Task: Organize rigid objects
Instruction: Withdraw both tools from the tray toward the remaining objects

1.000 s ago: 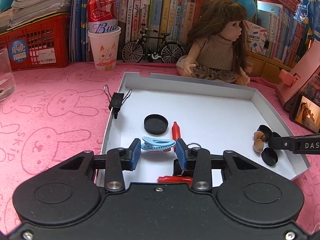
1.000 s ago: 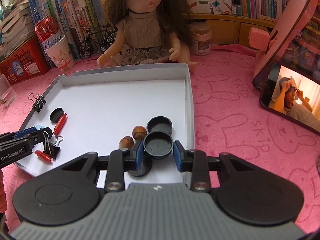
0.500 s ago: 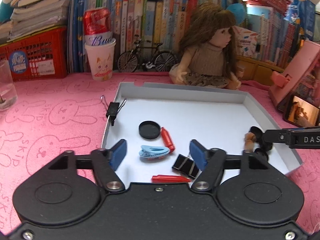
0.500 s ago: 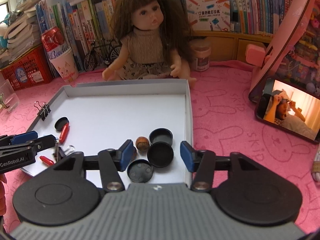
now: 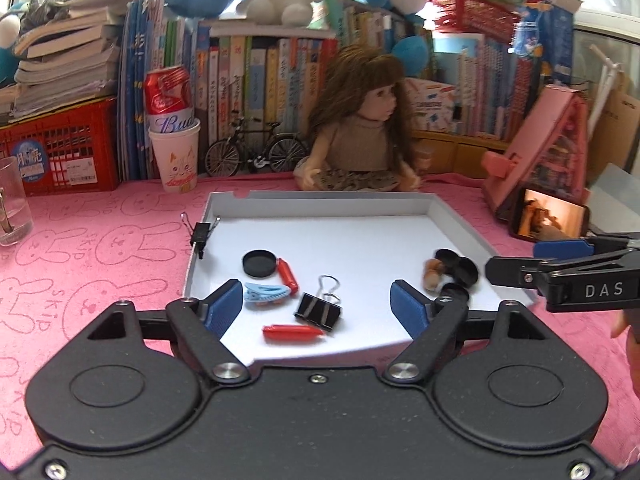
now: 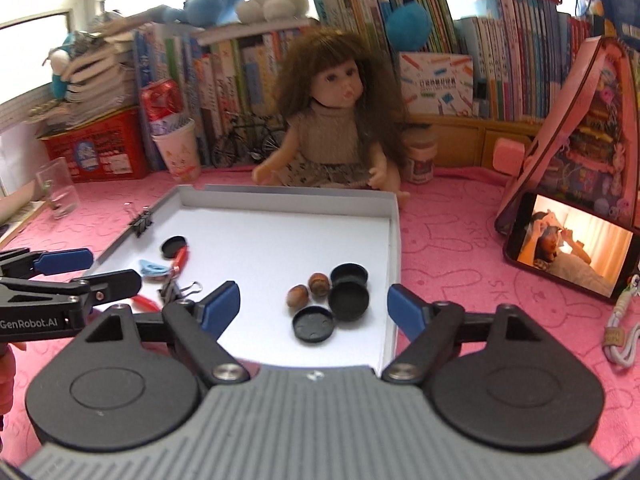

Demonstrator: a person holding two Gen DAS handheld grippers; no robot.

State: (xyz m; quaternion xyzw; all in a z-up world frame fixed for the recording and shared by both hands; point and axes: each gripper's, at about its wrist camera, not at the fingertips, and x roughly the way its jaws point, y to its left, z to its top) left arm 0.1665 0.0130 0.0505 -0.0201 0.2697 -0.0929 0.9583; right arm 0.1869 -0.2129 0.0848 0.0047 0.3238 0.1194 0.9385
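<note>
Release step in hand: both claws are opening, nothing between their pads. Left claw [image 5: 316,300] hovers over the white tray's [image 5: 320,202] near-left clip [image 5: 266,294]; right claw [image 6: 314,302] over its near-right caps [image 6: 348,300]. Next move likely calls for choosing another piece.

- Right gripper [image 6: 313,307]: jaws opening, nothing pressed between them.
- White tray [image 6: 394,240] holds three black caps [image 6: 348,301] touching, two hazelnuts [image 6: 298,295] beside them.
- Left gripper [image 6: 96,270] at the tray's left edge.
</note>
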